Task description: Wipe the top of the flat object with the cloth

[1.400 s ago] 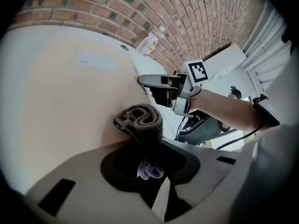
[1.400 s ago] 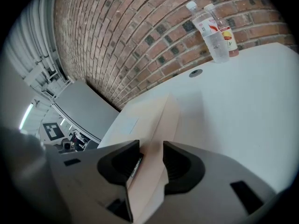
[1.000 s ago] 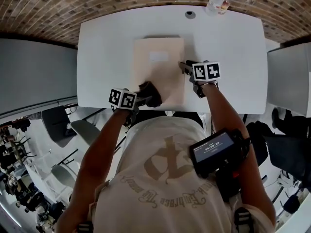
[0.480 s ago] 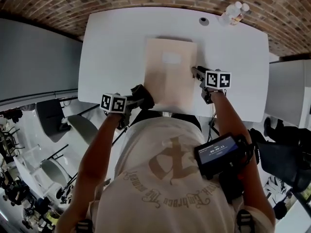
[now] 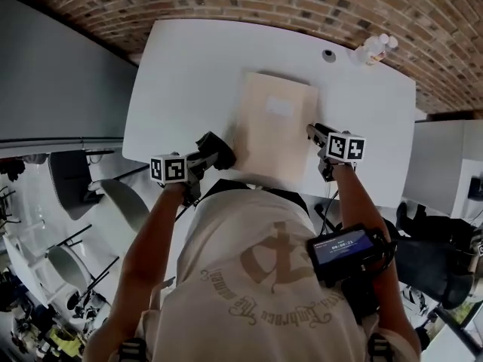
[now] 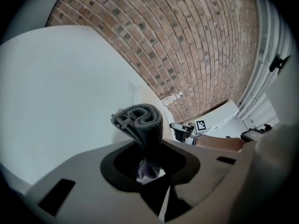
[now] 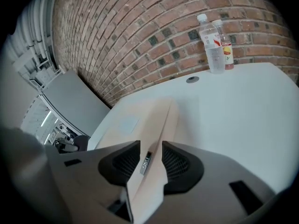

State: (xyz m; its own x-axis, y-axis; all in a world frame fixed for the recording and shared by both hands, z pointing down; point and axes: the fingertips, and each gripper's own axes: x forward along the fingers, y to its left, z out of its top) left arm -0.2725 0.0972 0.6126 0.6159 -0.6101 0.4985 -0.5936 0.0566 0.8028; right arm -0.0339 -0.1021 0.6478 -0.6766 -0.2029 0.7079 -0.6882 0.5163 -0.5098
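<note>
1. Beige folder (image 5: 275, 130) lies flat mid-bench (image 5: 181, 74); long axis runs from the person's edge toward the brick wall, far end skewed slightly right, pale label on the far half
2. Right gripper (image 5: 312, 130) is on the folder's right long edge, about halfway along. In the right gripper view that edge (image 7: 140, 120) sits between the jaws; they have just been closing and pinch it
3. Left gripper (image 5: 207, 157) has its jaws clamped on a folded grey cloth (image 5: 219, 148); the roll sticks up out of the jaws (image 6: 140, 120)
4. Cloth sits off the folder, just beside its near-left corner, by the bench's near edge. Can't tell if it touches the bench
5. Two bottles (image 5: 373, 50) stand at the far right corner, well apart from the folder
</note>
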